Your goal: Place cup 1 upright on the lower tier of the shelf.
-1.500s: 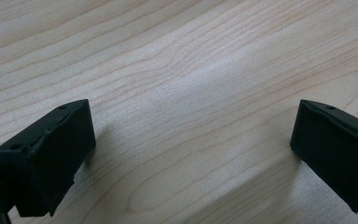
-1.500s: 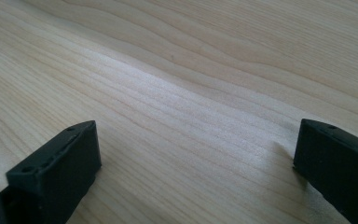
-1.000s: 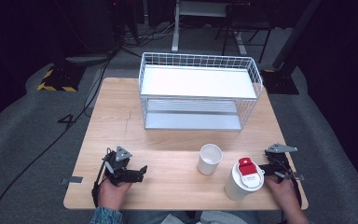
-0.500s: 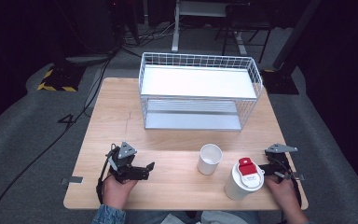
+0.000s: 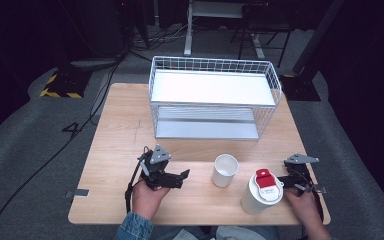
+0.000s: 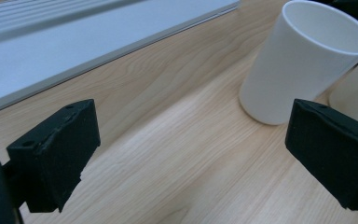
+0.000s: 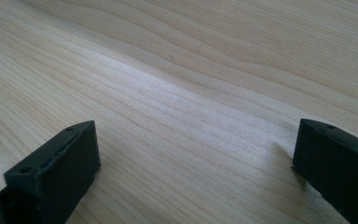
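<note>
Wooden bench (image 5: pixel 115 150) holds a white cup (image 5: pixel 225 170), and the left hand-held gripper (image 5: pixel 184 175), jaws wide apart, should slide right slowly and squeeze it gently.

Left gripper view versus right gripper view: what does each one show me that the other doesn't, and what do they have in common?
The left gripper view alone has the white cup standing upright ahead, right of centre between the jaws, with the wire rack's grey bottom shelf behind. The right gripper view alone has bare wood between and ahead of its jaws. Both share the wooden table and two black jaws spread wide with nothing held between them.
</note>
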### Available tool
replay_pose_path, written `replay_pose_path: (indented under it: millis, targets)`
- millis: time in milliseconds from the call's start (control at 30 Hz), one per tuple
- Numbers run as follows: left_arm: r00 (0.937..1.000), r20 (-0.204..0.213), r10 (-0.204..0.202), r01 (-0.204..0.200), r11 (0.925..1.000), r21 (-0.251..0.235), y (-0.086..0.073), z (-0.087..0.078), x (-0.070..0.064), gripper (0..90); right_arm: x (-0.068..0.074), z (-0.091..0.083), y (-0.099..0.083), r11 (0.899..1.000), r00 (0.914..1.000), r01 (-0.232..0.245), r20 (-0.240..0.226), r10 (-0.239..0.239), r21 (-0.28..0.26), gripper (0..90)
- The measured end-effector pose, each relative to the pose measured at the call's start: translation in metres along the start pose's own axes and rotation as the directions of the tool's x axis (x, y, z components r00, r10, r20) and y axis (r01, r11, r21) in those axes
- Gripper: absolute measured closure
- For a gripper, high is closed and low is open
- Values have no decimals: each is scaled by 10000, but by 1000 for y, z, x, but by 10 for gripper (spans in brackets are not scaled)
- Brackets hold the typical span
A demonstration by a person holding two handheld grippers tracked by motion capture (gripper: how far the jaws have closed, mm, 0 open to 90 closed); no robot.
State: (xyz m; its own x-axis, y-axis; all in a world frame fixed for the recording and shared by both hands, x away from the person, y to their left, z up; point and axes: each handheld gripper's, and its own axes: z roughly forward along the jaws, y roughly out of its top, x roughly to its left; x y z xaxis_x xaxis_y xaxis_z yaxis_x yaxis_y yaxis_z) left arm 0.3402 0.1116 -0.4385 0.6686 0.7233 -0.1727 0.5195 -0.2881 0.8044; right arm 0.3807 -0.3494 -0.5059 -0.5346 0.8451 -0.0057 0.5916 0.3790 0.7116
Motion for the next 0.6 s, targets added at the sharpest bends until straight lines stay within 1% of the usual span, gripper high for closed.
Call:
replay_pose_path:
  millis: [33,167,200,233,267,333,367,400,433,467,500,567,600]
  targets:
    - [10000,0,0,0,10000,0,0,0,0,37,0,0,0,10000,10000,-1,0,1,-1,7]
    - [9989,450,-109,114,9999,-103,5,6,-6,36,0,0,0,10000,10000,1,1,-1,-2,7]
    - [9986,521,1,7,9999,-158,10,7,-10,36,0,0,0,10000,10000,0,1,0,-1,7]
    - [9986,521,1,7,9999,-158,10,7,-10,36,0,0,0,10000,10000,0,1,0,-1,7]
    - [9982,599,87,-70,9995,-297,13,9,-15,36,0,0,0,10000,10000,-1,1,1,-1,7]
    - [9978,669,42,-19,9994,-338,14,11,-17,36,0,0,0,10000,10000,-1,2,1,0,7]
    - [9973,728,110,-83,9993,-371,15,13,-19,36,0,0,0,10000,10000,1,1,-1,-2,7]
    - [9956,909,239,-200,9989,-428,17,18,-24,35,0,0,0,10000,10000,0,1,0,0,7]
    - [9956,909,239,-200,9989,-428,17,18,-24,33,0,0,0,10000,10000,0,1,0,0,7]
    - [9919,1150,536,-480,9975,-515,17,23,-29,31,0,0,0,10000,10000,0,2,0,0,7]
    - [9919,1150,536,-480,9975,-515,17,23,-29,25,0,0,0,10000,10000,0,2,0,0,7]
    - [9886,1278,793,-722,9956,-598,18,26,-34,17,0,0,0,10000,10000,2,7,-2,-1,7]
    - [9866,1422,795,-700,9950,-710,19,29,-37,17,0,0,0,10000,10000,3,6,-3,-1,7]
